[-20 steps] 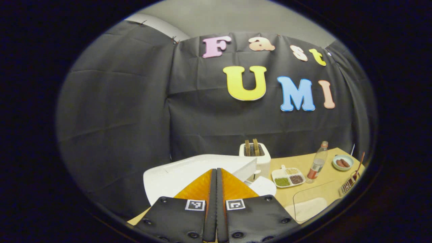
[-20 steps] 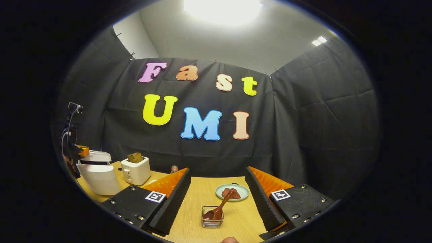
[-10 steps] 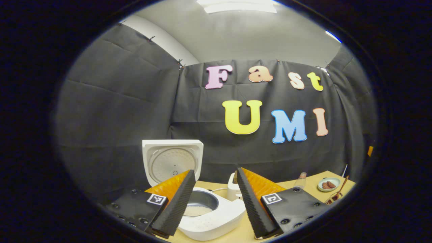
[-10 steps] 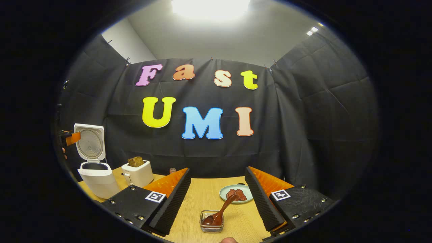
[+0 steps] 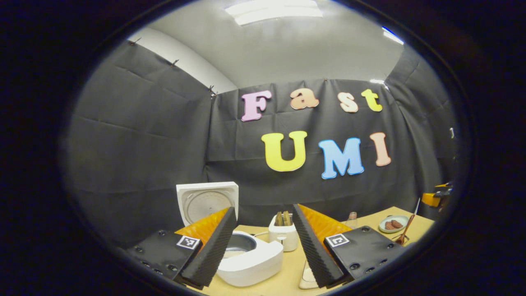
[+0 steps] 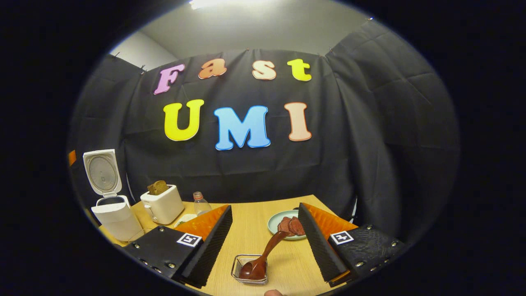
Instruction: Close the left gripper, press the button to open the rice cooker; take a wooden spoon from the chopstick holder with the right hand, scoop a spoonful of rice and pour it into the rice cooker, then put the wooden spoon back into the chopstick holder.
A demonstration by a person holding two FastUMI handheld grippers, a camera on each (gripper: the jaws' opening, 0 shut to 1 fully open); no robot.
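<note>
So the rice cooker (image 5: 246, 259) is open now. A second ago the left gripper (image 5: 263, 242) was clenched with its fingers pressed together right over the lid, and now its jaws are spread wide with nothing between them, backed off so the cooker sits just ahead, low and between the fingers. The lid (image 5: 207, 201) stands upright behind the pot. Button step looks done.

The right gripper (image 6: 265, 242) has dipped and moved in a bit compared with a second ago. Its jaws are released, wide apart and holding nothing. The wooden spoon (image 6: 263, 259) is straight ahead and low between the fingers, bowl end down in the little wire chopstick holder (image 6: 240, 273), handle leaning up and away toward the plate (image 6: 275, 224) behind it. Nothing touches the spoon yet.

The cooker shows far off to that gripper's left, lid up, next to the toaster (image 6: 162, 203). Next move is probably closing in on that slanted handle, which needs a careful line-up.
</note>
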